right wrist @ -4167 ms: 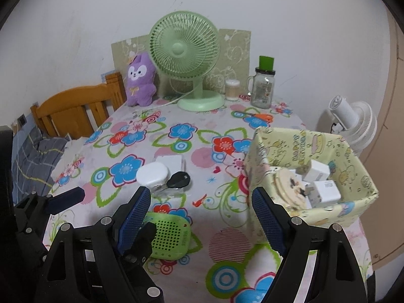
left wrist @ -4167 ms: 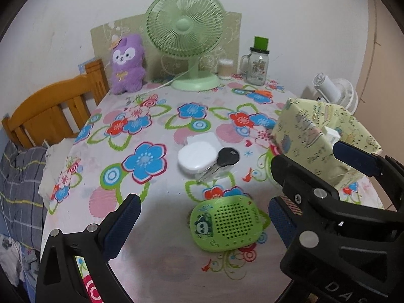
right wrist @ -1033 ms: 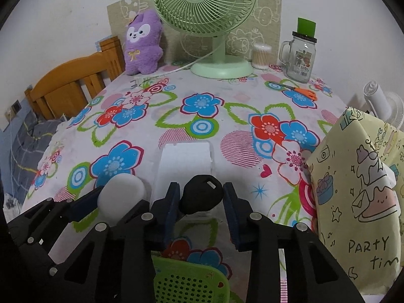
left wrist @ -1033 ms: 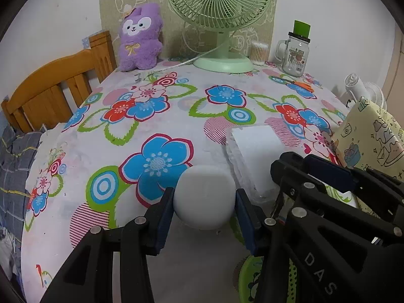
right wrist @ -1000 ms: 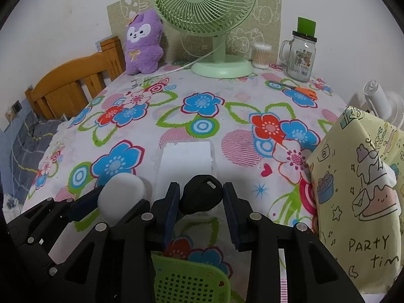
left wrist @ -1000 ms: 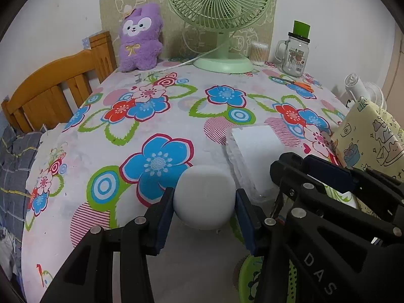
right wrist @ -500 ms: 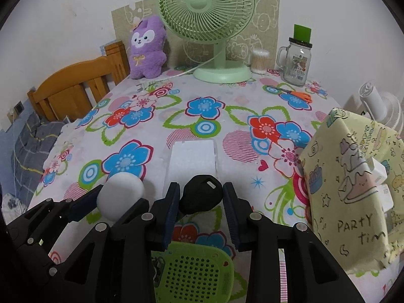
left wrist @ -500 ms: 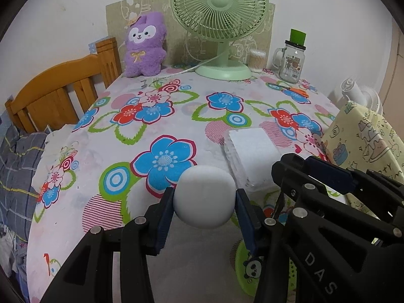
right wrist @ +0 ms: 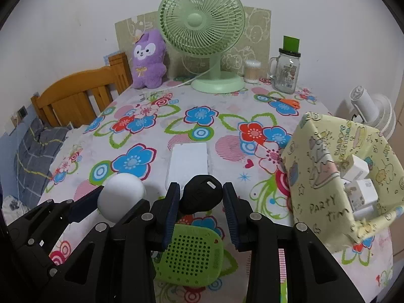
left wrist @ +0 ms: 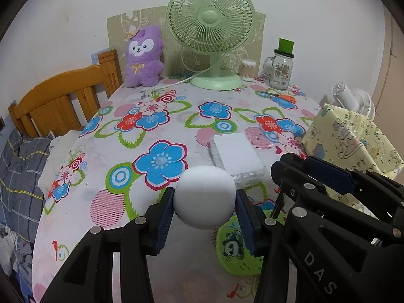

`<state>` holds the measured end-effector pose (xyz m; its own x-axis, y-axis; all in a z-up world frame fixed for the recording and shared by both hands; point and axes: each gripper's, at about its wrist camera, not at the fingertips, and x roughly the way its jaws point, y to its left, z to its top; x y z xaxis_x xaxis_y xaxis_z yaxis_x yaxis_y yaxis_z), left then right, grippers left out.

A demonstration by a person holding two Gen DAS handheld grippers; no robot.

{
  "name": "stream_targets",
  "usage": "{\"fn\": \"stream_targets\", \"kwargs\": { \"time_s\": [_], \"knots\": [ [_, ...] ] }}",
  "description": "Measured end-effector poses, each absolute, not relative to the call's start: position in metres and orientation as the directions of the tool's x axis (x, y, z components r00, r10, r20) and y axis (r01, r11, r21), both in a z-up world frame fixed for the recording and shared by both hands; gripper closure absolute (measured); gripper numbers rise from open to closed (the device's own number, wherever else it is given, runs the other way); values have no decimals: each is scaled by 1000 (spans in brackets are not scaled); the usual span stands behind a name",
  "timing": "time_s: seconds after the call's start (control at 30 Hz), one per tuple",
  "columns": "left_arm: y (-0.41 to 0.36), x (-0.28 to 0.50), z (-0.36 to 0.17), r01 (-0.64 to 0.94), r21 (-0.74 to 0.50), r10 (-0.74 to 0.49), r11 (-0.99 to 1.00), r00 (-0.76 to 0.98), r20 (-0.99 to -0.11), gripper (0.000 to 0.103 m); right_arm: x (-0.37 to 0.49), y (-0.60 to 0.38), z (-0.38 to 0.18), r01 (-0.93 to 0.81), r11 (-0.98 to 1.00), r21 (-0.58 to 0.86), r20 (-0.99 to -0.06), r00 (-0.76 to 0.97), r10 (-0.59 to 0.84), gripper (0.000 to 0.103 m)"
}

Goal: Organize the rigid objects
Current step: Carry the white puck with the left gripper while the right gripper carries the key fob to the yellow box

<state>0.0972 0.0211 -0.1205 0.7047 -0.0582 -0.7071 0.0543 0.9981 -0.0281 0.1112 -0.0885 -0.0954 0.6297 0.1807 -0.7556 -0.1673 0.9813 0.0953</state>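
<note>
Rigid objects are mid-sort on the flowered tablecloth (right wrist: 75,151): at left, the left gripper (left wrist: 205,205) is clamped on a white rounded case (left wrist: 204,197), lifted clear of the cloth, while beside it the right gripper (right wrist: 200,198) pinches a black key fob (right wrist: 202,197) between its blue pads, both held above a green perforated pouch (right wrist: 193,255) lying on the table; a flat white box (right wrist: 188,164) rests just beyond them, and at far right a yellow paper box (right wrist: 323,176) marked "Party Time", already holding white blocks, stands open as the likely destination; judged from here, each load should travel right, level and high enough to pass over the soft rim, one gripper at a time, and be let go only once it is inside the box
</note>
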Motion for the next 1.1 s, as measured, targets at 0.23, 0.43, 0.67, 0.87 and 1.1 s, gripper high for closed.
{"fn": "stream_targets", "kwargs": {
  "time_s": [0.23, 0.43, 0.67, 0.87, 1.1],
  "knots": [
    [12, 81, -110, 63, -26, -63, 998, 719, -692, 54, 95, -98, -83, -157, 983, 92, -741, 649, 173, 65],
    [4, 66, -100, 68, -23, -65, 997, 730, -681, 54, 78, -110, -72, -151, 984, 97, -731, 660, 173, 65],
    [-5, 54, -92, 68, -21, -64, 997, 737, -672, 54, 66, -120, -62, -146, 984, 98, -724, 668, 171, 65],
    [-17, 47, -82, 81, -18, -72, 997, 739, -670, 54, 59, -132, -51, -132, 987, 91, -721, 675, 157, 65],
    [-30, 43, -68, 88, -6, -71, 996, 750, -658, 54, 54, -146, -39, -120, 987, 106, -710, 686, 159, 65]
  ]
}}
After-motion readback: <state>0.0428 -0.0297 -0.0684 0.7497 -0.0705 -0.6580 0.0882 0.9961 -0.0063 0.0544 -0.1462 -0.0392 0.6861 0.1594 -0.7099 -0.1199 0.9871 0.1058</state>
